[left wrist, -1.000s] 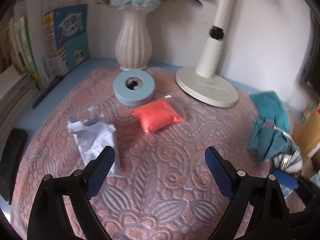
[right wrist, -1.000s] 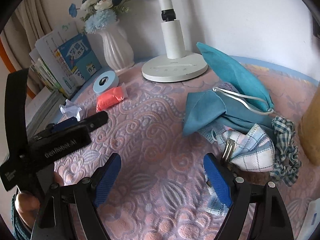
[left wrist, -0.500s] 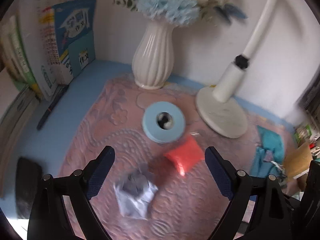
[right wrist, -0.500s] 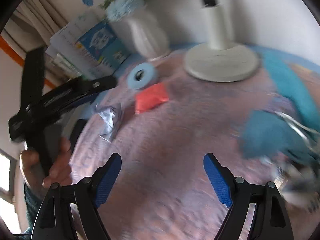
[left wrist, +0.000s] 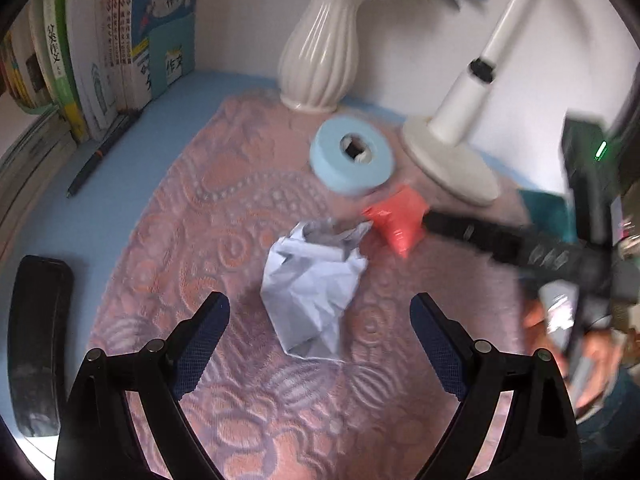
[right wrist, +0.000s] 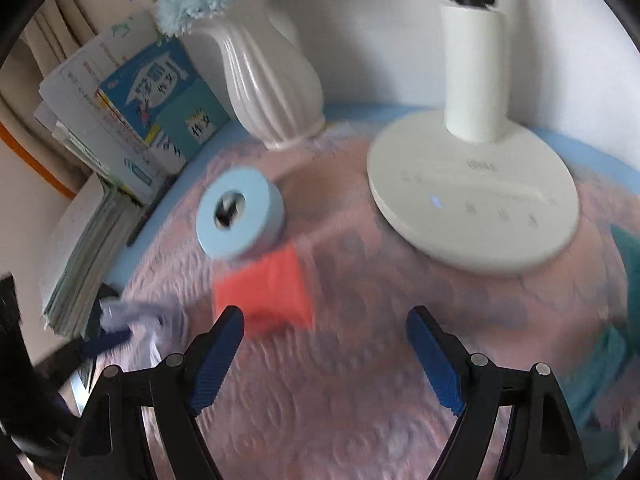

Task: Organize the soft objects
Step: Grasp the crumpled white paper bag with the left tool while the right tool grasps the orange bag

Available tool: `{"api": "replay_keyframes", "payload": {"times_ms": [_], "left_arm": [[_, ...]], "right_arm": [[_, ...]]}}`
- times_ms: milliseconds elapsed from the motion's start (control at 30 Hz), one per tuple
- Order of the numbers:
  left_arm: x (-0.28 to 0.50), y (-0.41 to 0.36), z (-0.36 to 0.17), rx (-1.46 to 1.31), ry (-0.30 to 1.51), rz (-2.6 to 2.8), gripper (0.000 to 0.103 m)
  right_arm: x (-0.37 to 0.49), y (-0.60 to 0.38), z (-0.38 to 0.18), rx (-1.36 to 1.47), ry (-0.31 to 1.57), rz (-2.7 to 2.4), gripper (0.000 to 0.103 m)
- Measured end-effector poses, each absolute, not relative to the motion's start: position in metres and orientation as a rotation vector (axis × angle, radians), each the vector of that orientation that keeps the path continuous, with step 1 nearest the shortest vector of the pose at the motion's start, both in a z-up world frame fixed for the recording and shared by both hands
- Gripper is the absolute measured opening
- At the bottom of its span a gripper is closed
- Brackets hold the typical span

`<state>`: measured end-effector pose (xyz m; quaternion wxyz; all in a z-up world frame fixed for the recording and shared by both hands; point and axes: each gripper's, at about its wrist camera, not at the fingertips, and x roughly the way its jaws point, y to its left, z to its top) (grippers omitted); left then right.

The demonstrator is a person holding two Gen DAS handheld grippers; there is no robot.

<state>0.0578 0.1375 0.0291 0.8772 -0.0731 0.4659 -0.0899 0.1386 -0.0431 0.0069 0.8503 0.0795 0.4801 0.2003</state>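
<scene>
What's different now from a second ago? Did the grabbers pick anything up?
No. Both grabbers swung toward the books side. The left gripper now hangs open over the crumpled paper; the right gripper is open near the red pouch, away from the blue cloths it faced before. Nothing was grabbed. The paper, pouch, blue roll, vase and lamp stayed put.

left gripper [left wrist: 320, 330]: black arms, silver screws | fingers [left wrist: 202, 344]: blue ribbed pads | sleeve [left wrist: 608, 420]: dark teal

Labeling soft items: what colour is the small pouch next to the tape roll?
Orange-red pouch, beside the light blue tape roll. Sharpest in the left wrist view.
</scene>
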Motion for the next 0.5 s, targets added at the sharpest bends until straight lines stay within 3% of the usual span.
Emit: {"api": "replay_keyframes", "payload": {"times_ms": [200,333,500], "left_arm": [[0.062,0.137,0.019,-0.097,0.949,-0.081,0.090],[0.062,0.135,0.018,-0.066,0.944,-0.079,0.092],[0.063,0.132,0.016,-0.048,0.944,-0.080,0.091]], "right_arm": [[0.142,-0.016,0.006,0.127,1.033,0.544,0.082],[0.118,-0.003,0.009,0.120,1.117,0.786,0.070],[0.102,-0.020,0.026,-0.002,1.028,0.703,0.071]]}}
